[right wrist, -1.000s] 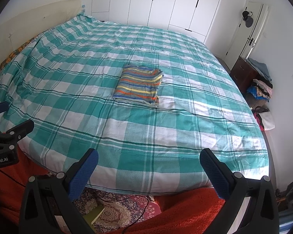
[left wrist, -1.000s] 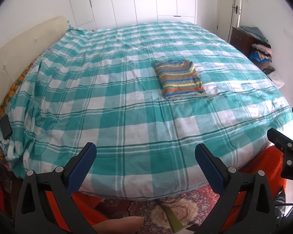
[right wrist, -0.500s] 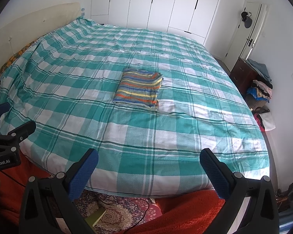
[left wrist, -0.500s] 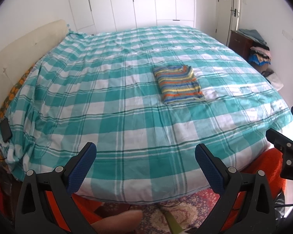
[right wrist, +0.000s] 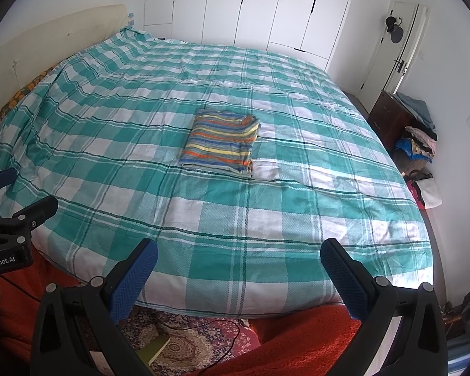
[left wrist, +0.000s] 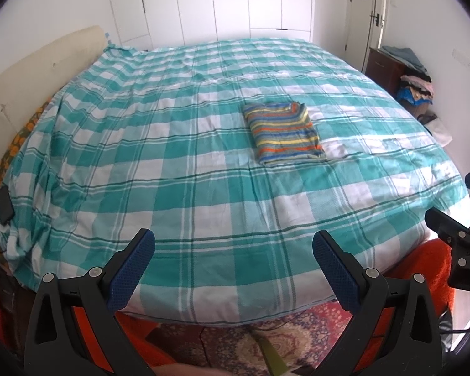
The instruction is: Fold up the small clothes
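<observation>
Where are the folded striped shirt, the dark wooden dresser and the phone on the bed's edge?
folded striped shirt [right wrist: 222, 141], right wrist view, middle of its top face.
dark wooden dresser [right wrist: 390, 116], right wrist view, its front.
phone [left wrist: 3, 202], left wrist view, centre of its dark screen.

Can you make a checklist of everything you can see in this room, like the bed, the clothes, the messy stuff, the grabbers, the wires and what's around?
Surface: bed with a teal and white checked cover, spread fairly smooth.
Job's things: striped shirt, folded into a neat rectangle, lying flat near the middle of the bed.
Clutter: pile of clothes on the floor by the far wall; dark phone at the bed's edge.
Grippers: left gripper open, holding nothing; right gripper open, holding nothing; both back from the bed's near edge.
Cables: thin black wire on the patterned rug.
Surroundings: white wardrobe, wooden dresser, door, orange blanket below the bed.
</observation>
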The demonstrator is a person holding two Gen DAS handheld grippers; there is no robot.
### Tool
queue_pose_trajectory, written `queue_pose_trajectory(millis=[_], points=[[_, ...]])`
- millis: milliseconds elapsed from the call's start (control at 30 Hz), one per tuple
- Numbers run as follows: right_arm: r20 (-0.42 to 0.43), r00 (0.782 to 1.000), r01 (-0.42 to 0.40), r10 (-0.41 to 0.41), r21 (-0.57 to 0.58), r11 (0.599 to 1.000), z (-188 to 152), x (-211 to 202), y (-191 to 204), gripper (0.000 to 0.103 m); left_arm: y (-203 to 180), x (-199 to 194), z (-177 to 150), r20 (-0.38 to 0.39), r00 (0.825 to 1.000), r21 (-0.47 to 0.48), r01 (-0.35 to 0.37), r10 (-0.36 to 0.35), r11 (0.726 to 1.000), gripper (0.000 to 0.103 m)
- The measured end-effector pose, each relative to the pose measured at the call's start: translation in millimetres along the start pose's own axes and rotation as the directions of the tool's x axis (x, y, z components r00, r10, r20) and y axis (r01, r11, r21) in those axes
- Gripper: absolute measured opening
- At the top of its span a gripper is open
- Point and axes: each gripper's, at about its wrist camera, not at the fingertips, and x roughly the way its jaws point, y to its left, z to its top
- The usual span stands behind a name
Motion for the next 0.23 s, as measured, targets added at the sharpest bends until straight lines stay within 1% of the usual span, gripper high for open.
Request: queue_pose_trajectory(millis=[100,233], points=[[-0.001,1.0,-0.001,0.001,0.002,1.0,0.0,0.1,0.2,0.103,1.0,-0.7,0.4,0.006,1.0,-0.008,0.008,-0.008,1.0,0.101],[0.0,1.0,-0.002,0.002,0.004,1.0,0.2,0.3,0.2,0.103,0.4,-4.5,1.1,0.034,0.999,-0.003,-0.011,0.011,1.0,0.101]])
